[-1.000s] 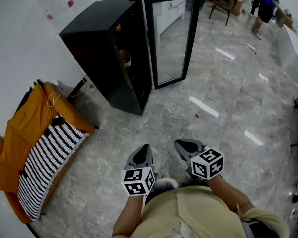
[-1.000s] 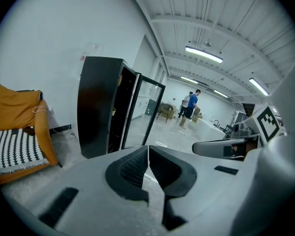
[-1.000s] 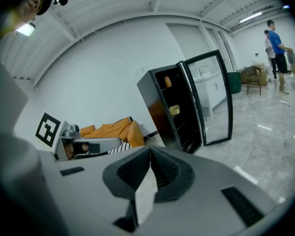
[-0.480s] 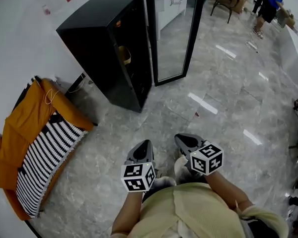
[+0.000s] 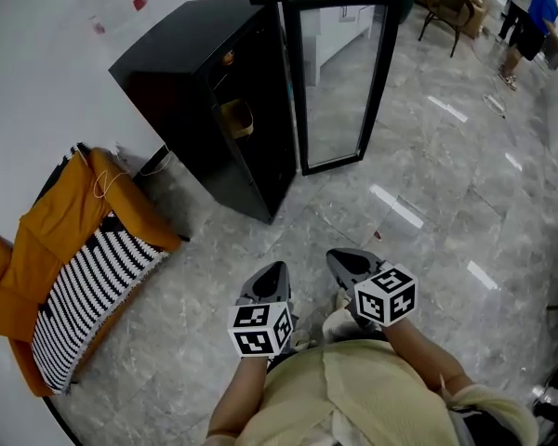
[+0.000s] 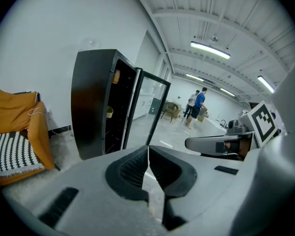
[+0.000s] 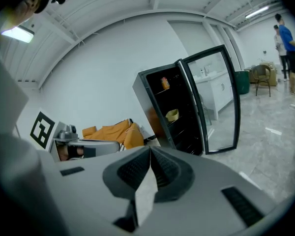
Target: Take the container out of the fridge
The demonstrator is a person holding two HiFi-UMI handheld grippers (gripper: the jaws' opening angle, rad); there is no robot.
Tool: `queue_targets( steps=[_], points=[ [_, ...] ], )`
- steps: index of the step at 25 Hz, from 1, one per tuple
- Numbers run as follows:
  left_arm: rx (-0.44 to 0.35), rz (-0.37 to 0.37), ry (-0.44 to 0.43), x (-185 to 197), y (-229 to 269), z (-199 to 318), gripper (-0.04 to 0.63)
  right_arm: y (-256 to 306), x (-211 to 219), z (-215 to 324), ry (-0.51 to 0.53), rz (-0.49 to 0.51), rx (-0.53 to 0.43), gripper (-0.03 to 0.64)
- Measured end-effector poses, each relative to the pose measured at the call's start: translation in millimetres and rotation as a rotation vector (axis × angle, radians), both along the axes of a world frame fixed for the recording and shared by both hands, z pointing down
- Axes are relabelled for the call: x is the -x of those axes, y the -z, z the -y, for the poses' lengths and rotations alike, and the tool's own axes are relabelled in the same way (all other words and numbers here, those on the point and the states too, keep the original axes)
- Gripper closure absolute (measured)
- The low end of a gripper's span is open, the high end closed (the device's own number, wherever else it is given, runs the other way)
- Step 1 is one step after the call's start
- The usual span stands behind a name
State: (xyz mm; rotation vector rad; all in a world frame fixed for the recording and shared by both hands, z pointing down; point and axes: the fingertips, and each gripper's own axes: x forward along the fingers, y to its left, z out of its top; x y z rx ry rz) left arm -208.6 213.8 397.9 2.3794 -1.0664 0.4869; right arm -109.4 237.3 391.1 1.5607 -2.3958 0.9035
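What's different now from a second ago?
The fridge looks a little nearer, so the person seems to have stepped toward it. Nothing was grabbed or let go. The left gripper and right gripper stay shut and empty, the door stays open, and the yellow container still sits inside.
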Motion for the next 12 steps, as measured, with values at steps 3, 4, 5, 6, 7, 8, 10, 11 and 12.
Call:
queue_targets(
  steps=[3, 4, 5, 6, 7, 8, 10, 11, 12],
  points=[
    [0.003, -0.005, 0.014, -24, -1, 15, 0.569, -2, -19, 15, 0.026, 0.0, 0.004, 0.588],
    [0.001, -0.005, 0.016, -33, -1, 19, 0.569, -3, -27, 19, 0.033, -0.001, 0.005, 0.588],
    [-0.002, -0.005, 0.017, -42, -1, 23, 0.569, -3, -34, 23, 0.038, -0.002, 0.005, 0.588],
    [-0.006, -0.003, 0.019, -50, 0, 27, 0.569, -2, -42, 27, 0.042, -0.001, 0.004, 0.588],
    [-0.011, -0.001, 0.021, -58, 1, 30, 0.569, -1, -49, 31, 0.046, 0.001, 0.003, 0.588],
    [-0.014, 0.001, 0.025, -66, 3, 33, 0.569, -1, -56, 34, 0.05, 0.002, 0.002, 0.588],
    [-0.019, 0.005, 0.035, -79, 5, 38, 0.569, 0, -67, 40, 0.063, 0.003, 0.002, 0.588],
    [-0.02, 0.007, 0.041, -84, 5, 41, 0.569, 0, -72, 42, 0.071, 0.003, 0.002, 0.588],
    [-0.02, 0.009, 0.049, -88, 4, 44, 0.569, -1, -76, 45, 0.079, 0.002, 0.002, 0.588]
  ],
)
